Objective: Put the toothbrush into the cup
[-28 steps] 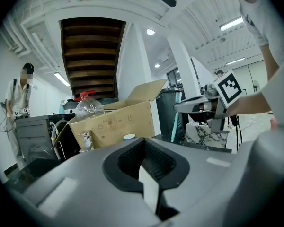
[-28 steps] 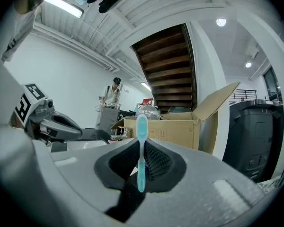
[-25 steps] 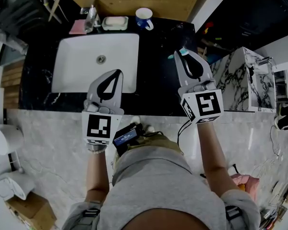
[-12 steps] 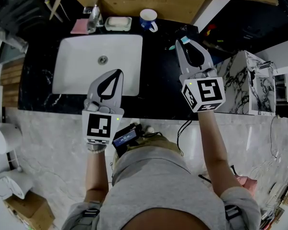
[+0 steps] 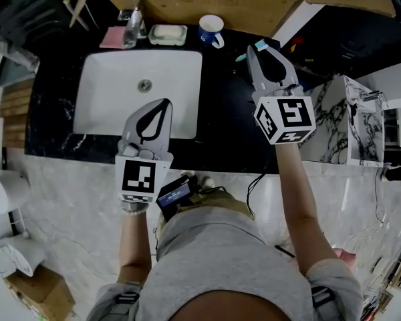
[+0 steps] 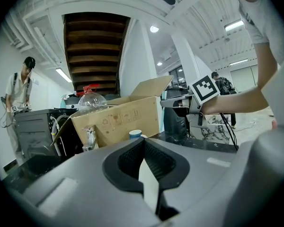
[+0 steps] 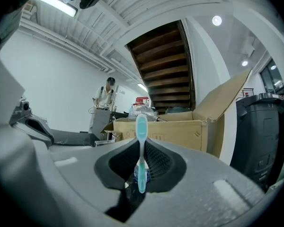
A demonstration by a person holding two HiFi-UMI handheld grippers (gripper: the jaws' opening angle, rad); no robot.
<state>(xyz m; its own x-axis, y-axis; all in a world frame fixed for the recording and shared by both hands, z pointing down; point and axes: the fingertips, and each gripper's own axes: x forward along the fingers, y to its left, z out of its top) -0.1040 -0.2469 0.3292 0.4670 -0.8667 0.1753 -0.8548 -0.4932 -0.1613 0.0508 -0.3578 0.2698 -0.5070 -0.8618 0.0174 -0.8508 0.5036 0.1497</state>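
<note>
The fingers of the right gripper are clamped on the toothbrush, which is held near the cup, to its right. The left gripper is closed on nothing, well to the cup's lower left.

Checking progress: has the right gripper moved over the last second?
Yes. The right gripper, holding the toothbrush, moved up the head view, nearer the cup at the counter's back.

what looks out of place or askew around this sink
Nothing looks spilled or damaged. The toothbrush sits upright, clamped in the right tongs; the cup stands upright at the back of the counter. Only the big cardboard box behind the cup seems unusual.
</note>
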